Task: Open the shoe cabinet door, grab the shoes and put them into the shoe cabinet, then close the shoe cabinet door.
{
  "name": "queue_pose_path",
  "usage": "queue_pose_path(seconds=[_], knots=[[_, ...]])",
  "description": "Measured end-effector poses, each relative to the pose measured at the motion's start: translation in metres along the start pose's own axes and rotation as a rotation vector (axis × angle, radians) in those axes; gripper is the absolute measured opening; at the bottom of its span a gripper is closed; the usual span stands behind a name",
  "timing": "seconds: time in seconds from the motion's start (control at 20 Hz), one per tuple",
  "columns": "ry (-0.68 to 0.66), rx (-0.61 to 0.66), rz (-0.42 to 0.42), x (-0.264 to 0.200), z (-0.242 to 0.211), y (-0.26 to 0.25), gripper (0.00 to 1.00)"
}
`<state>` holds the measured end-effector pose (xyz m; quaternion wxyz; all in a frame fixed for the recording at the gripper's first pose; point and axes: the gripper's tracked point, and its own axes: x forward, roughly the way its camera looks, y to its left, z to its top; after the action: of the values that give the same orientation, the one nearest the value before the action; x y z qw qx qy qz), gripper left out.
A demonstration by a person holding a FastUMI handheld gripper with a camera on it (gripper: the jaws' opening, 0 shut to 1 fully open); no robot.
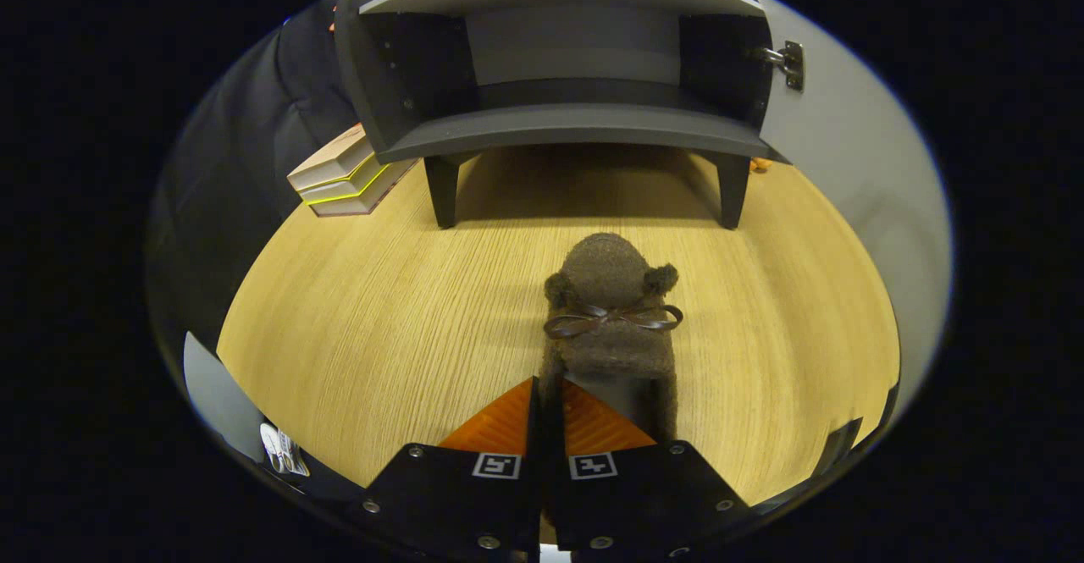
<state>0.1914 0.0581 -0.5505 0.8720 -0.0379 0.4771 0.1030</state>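
A brown fuzzy shoe [610, 292] with a dark ribbon bow points toe-first toward the cabinet, over the wooden tabletop [381, 317]. My gripper [542, 387] is shut on the shoe's left side wall at the heel opening, with the fabric pinched between both pads. Whether the sole rests on the table I cannot tell. Beyond the shoe stands the dark grey shoe cabinet [576, 127] on short legs, its inside shelf open toward me. Its door [847, 148] is swung wide to the right, hanging on a metal hinge [788, 62].
A stack of books [343, 175] lies beside the cabinet's left leg. Bare tabletop stretches between the shoe and the cabinet front. A small orange object [760, 164] sits by the right leg.
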Motion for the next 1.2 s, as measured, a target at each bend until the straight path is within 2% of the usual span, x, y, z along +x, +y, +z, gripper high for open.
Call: queue_pose_path(seconds=[0.35, 0.55, 0.8, 1.0, 1.2], knots=[[-0.116, -0.009, -0.057, -0.076, 0.046, 0.009, 0.07], [-0.197, -0.018, -0.057, -0.133, 0.08, 0.025, 0.07], [-0.322, 0.022, -0.059, -0.195, 0.144, 0.029, 0.07], [-0.389, 0.022, -0.063, -0.211, 0.194, 0.028, 0.06], [-0.436, -0.014, -0.073, -0.204, 0.251, 0.019, 0.06]])
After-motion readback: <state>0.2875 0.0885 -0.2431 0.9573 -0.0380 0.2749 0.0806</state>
